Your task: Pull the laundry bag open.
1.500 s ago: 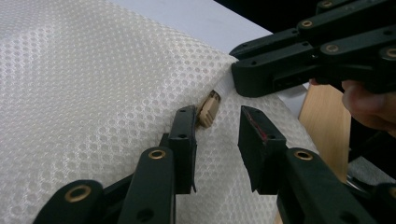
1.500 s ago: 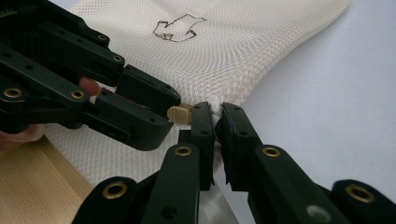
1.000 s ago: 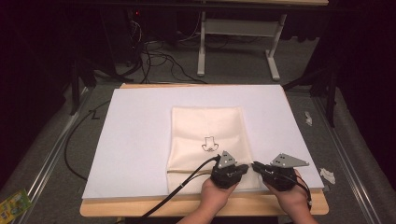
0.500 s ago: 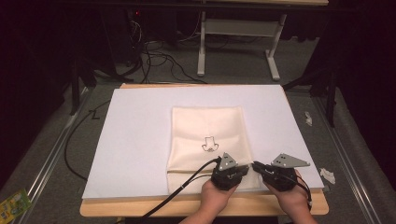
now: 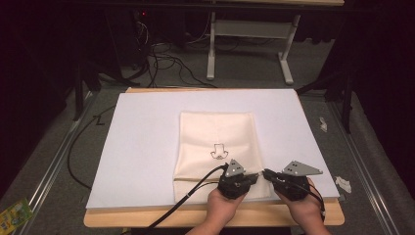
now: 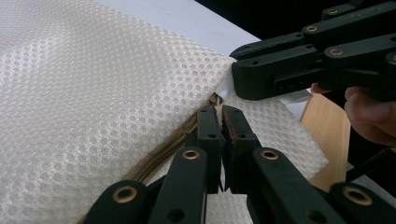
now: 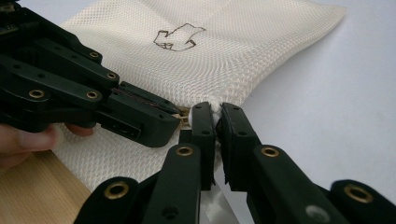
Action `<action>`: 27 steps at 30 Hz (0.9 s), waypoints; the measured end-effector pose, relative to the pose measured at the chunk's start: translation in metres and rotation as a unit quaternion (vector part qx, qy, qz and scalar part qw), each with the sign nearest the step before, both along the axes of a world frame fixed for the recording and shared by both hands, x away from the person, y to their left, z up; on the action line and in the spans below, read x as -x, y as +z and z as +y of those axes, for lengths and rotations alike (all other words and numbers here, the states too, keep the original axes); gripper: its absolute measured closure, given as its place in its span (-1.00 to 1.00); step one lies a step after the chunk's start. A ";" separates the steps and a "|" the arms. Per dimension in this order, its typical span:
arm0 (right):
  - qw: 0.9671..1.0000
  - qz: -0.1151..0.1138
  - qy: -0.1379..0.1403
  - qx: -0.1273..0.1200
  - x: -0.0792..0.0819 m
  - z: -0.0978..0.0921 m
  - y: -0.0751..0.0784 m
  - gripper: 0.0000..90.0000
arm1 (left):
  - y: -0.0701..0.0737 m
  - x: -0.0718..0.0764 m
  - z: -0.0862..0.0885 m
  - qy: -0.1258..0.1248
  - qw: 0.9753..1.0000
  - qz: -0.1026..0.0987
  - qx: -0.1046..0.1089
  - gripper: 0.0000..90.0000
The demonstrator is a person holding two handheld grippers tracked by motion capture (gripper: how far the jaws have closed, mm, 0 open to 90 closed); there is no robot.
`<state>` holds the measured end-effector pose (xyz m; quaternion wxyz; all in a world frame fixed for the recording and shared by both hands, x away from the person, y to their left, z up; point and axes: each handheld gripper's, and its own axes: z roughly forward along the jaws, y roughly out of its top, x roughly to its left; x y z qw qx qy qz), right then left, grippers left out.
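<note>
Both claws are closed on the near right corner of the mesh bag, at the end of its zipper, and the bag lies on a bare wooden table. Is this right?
Not entirely. The mesh bag does not lie on bare wood: the high view shows it on a white sheet that covers most of the wooden table. The rest holds: the left claw and the right claw are both closed on the near right corner, at the end of the zipper.

At the frame's center, the right tool (image 7: pixel 218 116) pinches the mesh bag's (image 7: pixel 219 51) corner, with the left tool (image 7: pixel 175 122) touching beside it.
</note>
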<state>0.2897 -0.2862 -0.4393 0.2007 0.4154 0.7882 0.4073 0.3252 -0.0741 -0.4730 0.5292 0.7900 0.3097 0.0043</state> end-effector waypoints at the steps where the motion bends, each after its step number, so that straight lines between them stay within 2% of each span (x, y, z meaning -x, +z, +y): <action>1: 1.000 -0.001 0.001 0.000 0.000 0.001 0.000 0.92 | 0.000 0.000 0.001 0.000 1.000 -0.001 -0.002 0.94; 7: 1.000 -0.009 0.000 0.011 0.001 0.008 0.001 0.93 | 0.002 0.000 0.009 0.003 1.000 0.003 -0.004 0.95; 9: 1.000 -0.014 -0.010 0.013 0.000 0.006 0.002 0.93 | 0.001 -0.001 0.018 0.018 1.000 0.018 -0.006 0.95; 10: 0.999 -0.018 -0.033 0.009 -0.002 -0.003 0.003 0.93 | -0.001 -0.002 0.023 0.024 0.999 0.022 -0.008 0.95; 12: 0.999 -0.015 -0.038 0.004 -0.003 -0.008 0.002 0.93 | -0.003 -0.004 0.033 0.034 0.999 0.026 -0.016 0.95; 13: 0.999 -0.011 -0.040 -0.003 -0.004 -0.014 0.001 0.93 | -0.005 -0.005 0.040 0.039 0.999 0.027 -0.022 0.95; 15: 0.999 -0.006 -0.044 -0.001 -0.005 -0.024 -0.004 0.92 | -0.004 -0.004 0.050 0.043 0.998 0.025 -0.037 0.95; 18: 0.999 -0.003 -0.050 -0.007 -0.006 -0.026 -0.003 0.92 | -0.001 -0.003 0.067 0.046 0.997 0.025 -0.054 0.95; 20: 0.999 -0.005 -0.051 -0.008 -0.006 -0.026 -0.003 0.92 | 0.001 -0.003 0.081 0.052 0.996 0.012 -0.067 0.95; 21: 0.999 -0.005 -0.051 -0.006 -0.006 -0.026 -0.003 0.92 | 0.002 -0.004 0.089 0.055 0.996 0.013 -0.073 0.95; 22: 0.999 0.000 -0.045 -0.012 -0.007 -0.026 -0.003 0.92 | 0.003 -0.006 0.097 0.049 0.996 0.020 -0.068 0.94; 25: 0.999 0.002 -0.039 -0.012 -0.006 -0.023 -0.004 0.92 | 0.008 -0.004 0.111 0.040 0.995 0.016 -0.088 0.94; 27: 1.000 -0.001 -0.032 0.000 -0.006 -0.016 -0.004 0.92 | 0.011 -0.003 0.116 0.033 0.995 0.017 -0.097 0.94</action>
